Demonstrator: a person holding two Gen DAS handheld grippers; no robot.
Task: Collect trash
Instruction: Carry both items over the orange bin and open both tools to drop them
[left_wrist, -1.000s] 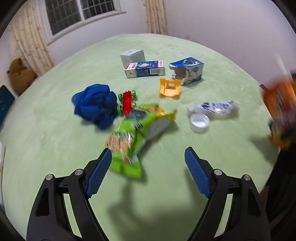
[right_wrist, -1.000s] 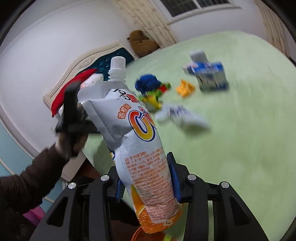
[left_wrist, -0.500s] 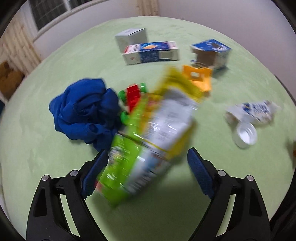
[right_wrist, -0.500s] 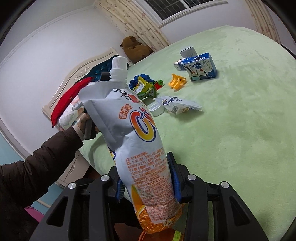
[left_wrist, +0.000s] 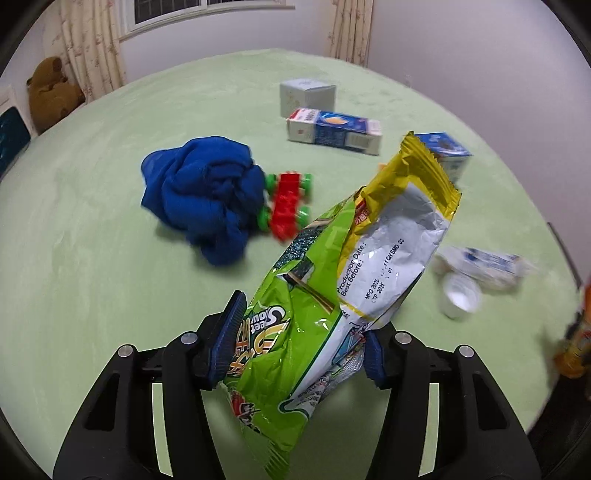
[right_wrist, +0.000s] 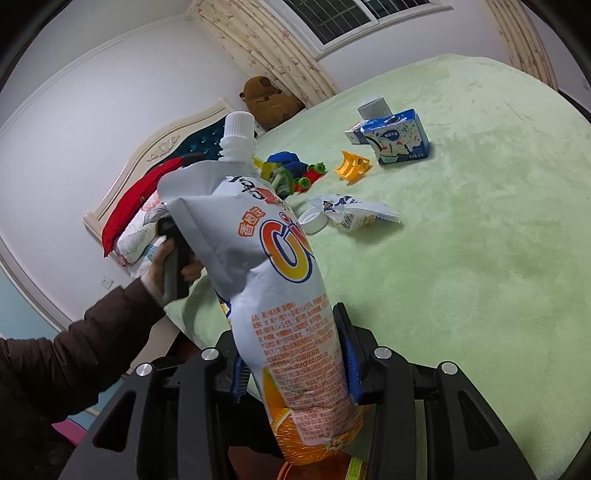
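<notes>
My left gripper (left_wrist: 299, 339) is shut on a green and yellow snack bag (left_wrist: 332, 280) and holds it up above the green bed (left_wrist: 92, 277). My right gripper (right_wrist: 291, 354) is shut on a white and orange spouted juice pouch (right_wrist: 280, 280), held upright off the bed's near edge. On the bed lie a crumpled white and blue wrapper (left_wrist: 487, 264) (right_wrist: 354, 212), a white cap (left_wrist: 460, 295) (right_wrist: 313, 220), a blue milk carton (right_wrist: 399, 136), a flat blue box (left_wrist: 332, 130) and a small white box (left_wrist: 306, 96).
A blue cloth (left_wrist: 207, 192), a red and green toy car (left_wrist: 286, 201) and an orange toy piece (right_wrist: 352, 165) lie mid-bed. A brown plush (right_wrist: 269, 99) sits by the curtain. The headboard (right_wrist: 177, 147) and pillows are at the left.
My left gripper has closed on the snack bag and lifted it off the bed. The right gripper holds the pouch as before, with the view turned slightly.
</notes>
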